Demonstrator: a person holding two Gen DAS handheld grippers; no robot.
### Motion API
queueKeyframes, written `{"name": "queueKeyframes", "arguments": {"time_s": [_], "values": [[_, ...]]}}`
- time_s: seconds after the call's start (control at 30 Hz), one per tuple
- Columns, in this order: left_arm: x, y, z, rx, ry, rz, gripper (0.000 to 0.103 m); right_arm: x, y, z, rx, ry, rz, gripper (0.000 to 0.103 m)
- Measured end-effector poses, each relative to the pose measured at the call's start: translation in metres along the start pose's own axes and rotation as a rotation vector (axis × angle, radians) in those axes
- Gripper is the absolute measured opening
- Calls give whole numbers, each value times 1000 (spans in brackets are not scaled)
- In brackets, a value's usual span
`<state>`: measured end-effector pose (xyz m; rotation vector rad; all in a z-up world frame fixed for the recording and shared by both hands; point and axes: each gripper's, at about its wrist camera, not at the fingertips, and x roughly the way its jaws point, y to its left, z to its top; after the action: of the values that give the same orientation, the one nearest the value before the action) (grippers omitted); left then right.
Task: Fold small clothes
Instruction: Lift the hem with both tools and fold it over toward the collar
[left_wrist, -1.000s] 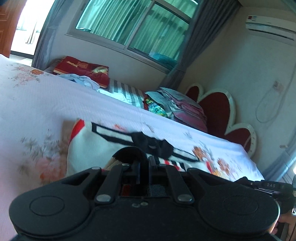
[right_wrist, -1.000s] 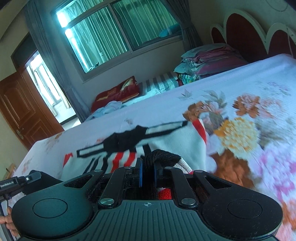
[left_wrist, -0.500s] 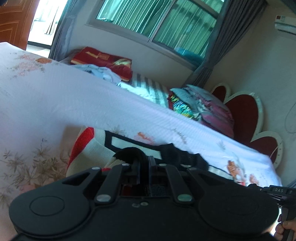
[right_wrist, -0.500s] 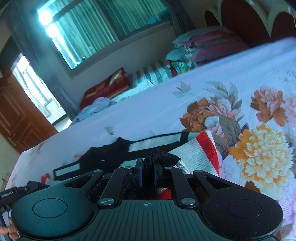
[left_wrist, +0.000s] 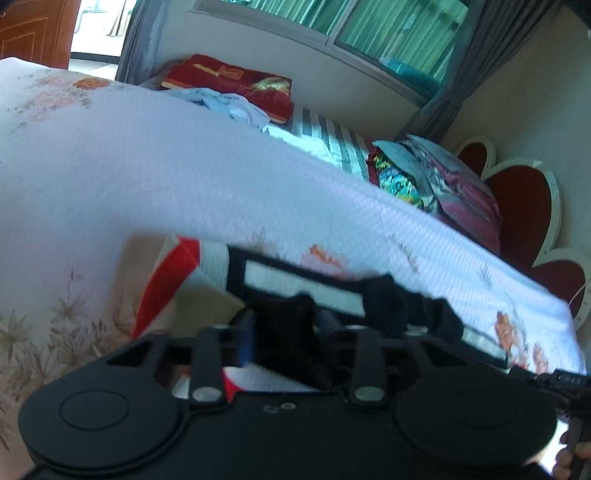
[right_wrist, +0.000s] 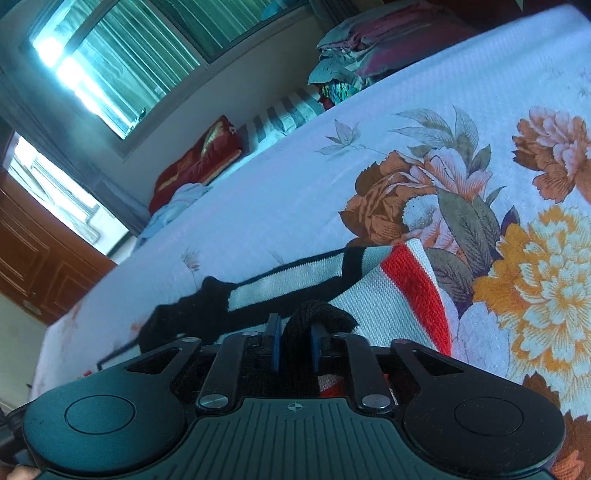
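Note:
A small knitted garment, white with red and black stripes (left_wrist: 207, 266), lies on the floral bedspread (left_wrist: 147, 184). My left gripper (left_wrist: 284, 328) has its jaws a little apart, with a black fold of the garment's edge bunched between them. My right gripper (right_wrist: 293, 332) is shut on a black band of the same garment (right_wrist: 388, 291), at its other end. Both hold the edge low over the bed, with the rest of the garment spread in front of them. The right gripper's handle (left_wrist: 561, 380) shows at the left wrist view's lower right.
A stack of folded clothes (left_wrist: 436, 181) sits at the bed's far side by the red heart-shaped headboard (left_wrist: 524, 206). A red cushion (left_wrist: 229, 81) and a light blue cloth (left_wrist: 232, 105) lie under the window. A wooden door (right_wrist: 33, 266) stands at left.
Both grippers have moved forward and lower over the bed, carrying the garment's edge toward its far edge. The left jaws have parted slightly around the black fold.

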<state>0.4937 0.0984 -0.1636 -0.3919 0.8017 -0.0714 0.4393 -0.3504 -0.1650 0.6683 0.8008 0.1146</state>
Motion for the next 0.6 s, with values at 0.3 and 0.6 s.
{"name": "queueKeyframes", "arguments": {"time_s": [0.3,0.6], "values": [[-10,3,10,79,-66,52,73,-16,15,16,-140,-96,-47,89],[-1,-4,-9,148,-29,56,70,9,23,-10,-318,-32,-118,68]]}}
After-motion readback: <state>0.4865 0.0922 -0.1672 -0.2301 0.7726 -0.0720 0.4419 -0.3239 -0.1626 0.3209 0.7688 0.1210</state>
